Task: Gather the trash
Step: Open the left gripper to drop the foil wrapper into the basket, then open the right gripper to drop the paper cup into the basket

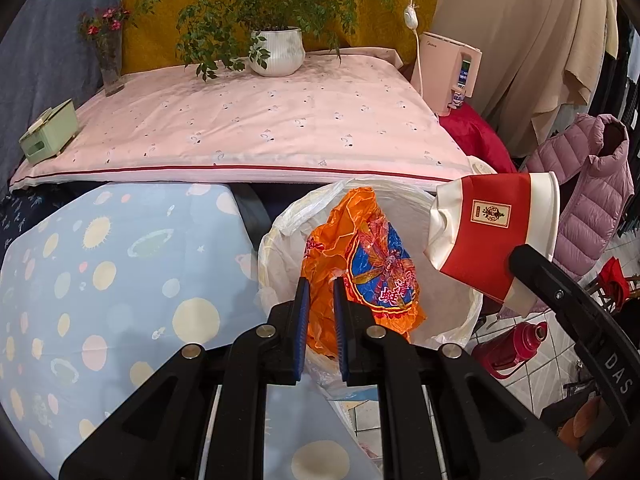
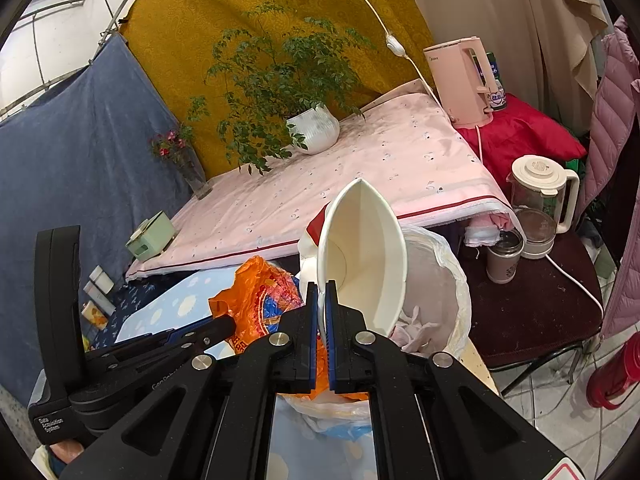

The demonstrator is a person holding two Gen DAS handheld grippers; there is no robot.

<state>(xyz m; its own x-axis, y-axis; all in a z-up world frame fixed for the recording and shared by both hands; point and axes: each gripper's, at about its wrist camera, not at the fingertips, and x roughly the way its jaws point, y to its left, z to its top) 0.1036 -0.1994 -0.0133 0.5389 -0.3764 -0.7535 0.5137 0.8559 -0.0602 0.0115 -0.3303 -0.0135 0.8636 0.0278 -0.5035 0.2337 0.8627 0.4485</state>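
Drop-off step, I reckon: left gripper (image 1: 321,280) pinches the orange wrapper (image 1: 360,264), right gripper (image 2: 321,284) clamps the squashed cup's (image 2: 362,256) rim, both over the bin (image 1: 276,240). Next: let go.

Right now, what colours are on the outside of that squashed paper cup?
The squashed paper cup is red with white bands and a small gold label, clearest in the left wrist view.

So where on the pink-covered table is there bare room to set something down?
Free: the wide middle and front of the pink cloth, between the green box and the pink kettle. Crowded: the back edge, with the flower vase and potted plant.
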